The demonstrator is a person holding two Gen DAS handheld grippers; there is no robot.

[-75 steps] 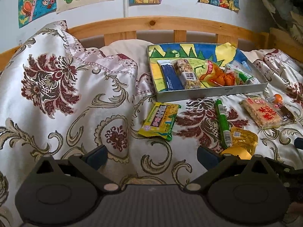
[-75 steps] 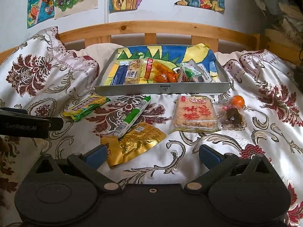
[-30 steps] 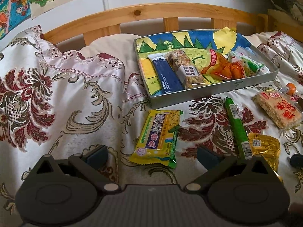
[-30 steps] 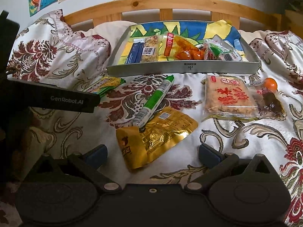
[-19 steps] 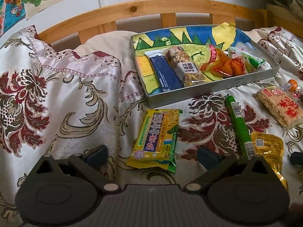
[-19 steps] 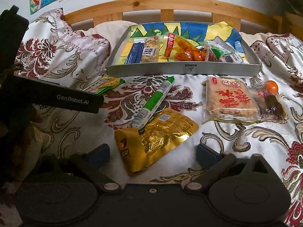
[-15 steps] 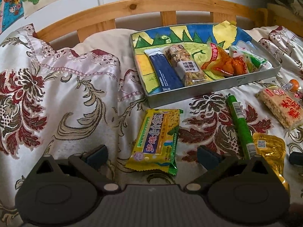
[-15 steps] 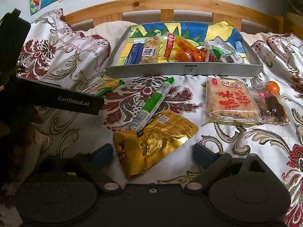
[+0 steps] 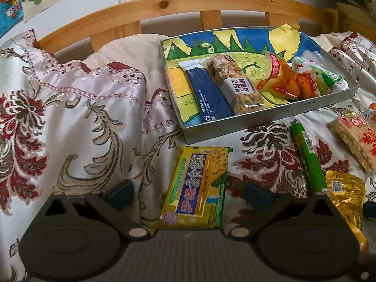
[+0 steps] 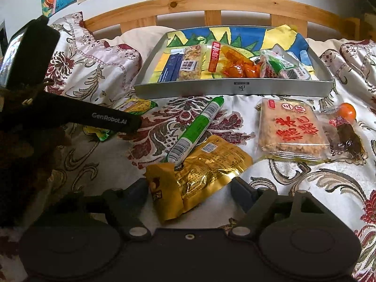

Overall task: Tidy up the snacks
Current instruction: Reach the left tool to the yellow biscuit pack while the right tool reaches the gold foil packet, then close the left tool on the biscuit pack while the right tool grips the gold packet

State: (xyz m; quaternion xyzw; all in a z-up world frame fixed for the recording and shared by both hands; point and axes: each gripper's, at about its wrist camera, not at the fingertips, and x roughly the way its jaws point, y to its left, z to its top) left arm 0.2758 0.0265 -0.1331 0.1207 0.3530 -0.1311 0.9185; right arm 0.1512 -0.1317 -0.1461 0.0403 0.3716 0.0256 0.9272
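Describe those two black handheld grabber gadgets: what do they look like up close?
Both are matte black plastic. The left gripper and right gripper each have two round hubs, angled link arms with pale rivets, and dark blue finger pads. White "GenRobot.AI" lettering marks one side.

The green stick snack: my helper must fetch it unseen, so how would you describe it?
Find the metal tray on the floral bedspread. Just before its front wall lies the green stick snack, its lower end on a gold pouch. It is the only long, thin tube there.
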